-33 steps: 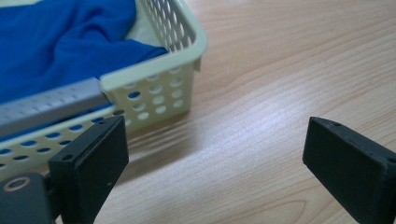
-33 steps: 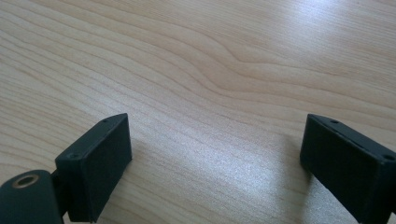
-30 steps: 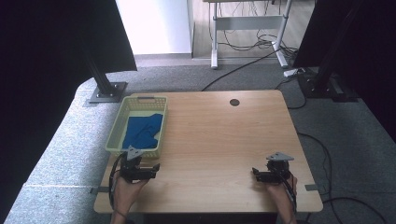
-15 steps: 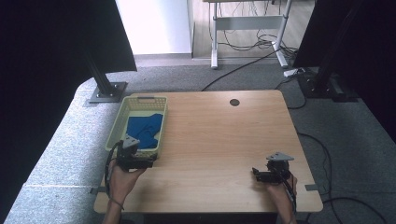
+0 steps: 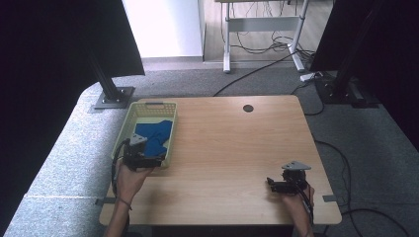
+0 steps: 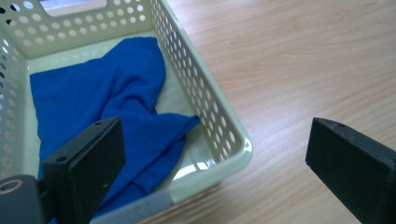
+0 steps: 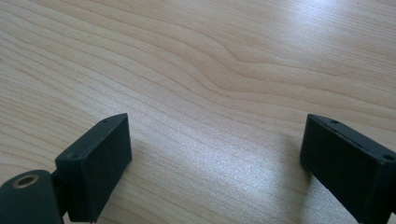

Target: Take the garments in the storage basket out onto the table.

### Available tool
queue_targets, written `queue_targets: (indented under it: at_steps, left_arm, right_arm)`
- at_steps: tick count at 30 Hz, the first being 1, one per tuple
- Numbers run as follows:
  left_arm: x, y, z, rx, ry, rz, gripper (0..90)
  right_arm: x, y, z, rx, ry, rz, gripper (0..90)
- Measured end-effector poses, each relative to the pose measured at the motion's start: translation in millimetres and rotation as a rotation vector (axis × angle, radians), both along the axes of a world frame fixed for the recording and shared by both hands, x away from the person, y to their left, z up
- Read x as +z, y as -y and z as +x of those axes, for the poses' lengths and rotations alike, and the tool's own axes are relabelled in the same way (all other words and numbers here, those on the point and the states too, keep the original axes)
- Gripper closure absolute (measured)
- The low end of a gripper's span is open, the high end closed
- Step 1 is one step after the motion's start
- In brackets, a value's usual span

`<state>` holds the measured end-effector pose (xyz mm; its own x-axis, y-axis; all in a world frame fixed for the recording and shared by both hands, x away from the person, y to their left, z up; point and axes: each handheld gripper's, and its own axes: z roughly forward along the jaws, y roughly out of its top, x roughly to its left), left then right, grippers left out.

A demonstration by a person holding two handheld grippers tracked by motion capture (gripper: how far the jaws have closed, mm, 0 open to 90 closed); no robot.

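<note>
1. Wooden rectangular table [image 5: 232, 148]: light grain, with a dark round grommet hole [image 5: 248, 108] near its far edge.
2. Pale green perforated plastic basket [image 5: 125, 129]: at the table's left edge.
3. Blue crumpled cloth [image 6: 107, 88]: lying inside the basket.
4. Left gripper [image 6: 215, 163]: jaws wide apart, straddling the basket's near right corner.
5. Right gripper [image 7: 215, 163]: jaws wide apart, empty, near the table's near right corner.

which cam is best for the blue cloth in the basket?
Left gripper view: the blue cloth lies close up, folds clear, inside the pale green basket. The high view shows it small and partly behind the left gripper. The right gripper view faces bare table.
</note>
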<state>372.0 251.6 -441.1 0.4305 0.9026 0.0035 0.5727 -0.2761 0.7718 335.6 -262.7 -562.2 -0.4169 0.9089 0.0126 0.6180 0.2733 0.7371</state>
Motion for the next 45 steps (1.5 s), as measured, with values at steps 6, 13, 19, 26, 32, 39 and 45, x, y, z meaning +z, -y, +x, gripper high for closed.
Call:
queue_targets:
  at_steps: [6,13,19,26,32,39,45]
  left_arm:
    - [6.1,-1.9,11.9,0.020,0.015,-0.009,3.7]
    - [8.6,-4.1,26.1,0.034,0.014,-0.008,3.6]
    - [8.1,-7.8,39.8,0.055,0.023,-0.018,3.1]
    - [6.0,-12.5,55.8,0.078,0.011,-0.020,2.4]
    - [4.9,-14.6,69.3,0.074,0.001,-0.009,2.8]
    - [3.6,-20.6,87.0,0.101,-0.011,-0.012,3.2]
    - [-0.2,-24.4,97.9,0.117,-0.025,-0.015,3.5]
  right_arm:
    - [0.0,0.0,0.0,0.001,0.000,0.000,8.9]
    - [0.0,-0.1,-0.1,0.003,0.000,0.000,8.9]
    - [0.0,-0.1,-0.1,0.006,0.000,0.000,8.9]
    - [0.1,-0.2,-0.2,0.006,-0.001,0.000,8.9]
    - [0.1,-0.3,-0.2,0.008,-0.001,-0.001,8.9]
    - [0.1,-0.3,-0.2,0.010,-0.001,0.000,8.9]
    - [0.1,-0.3,-0.2,0.011,-0.001,0.000,8.9]
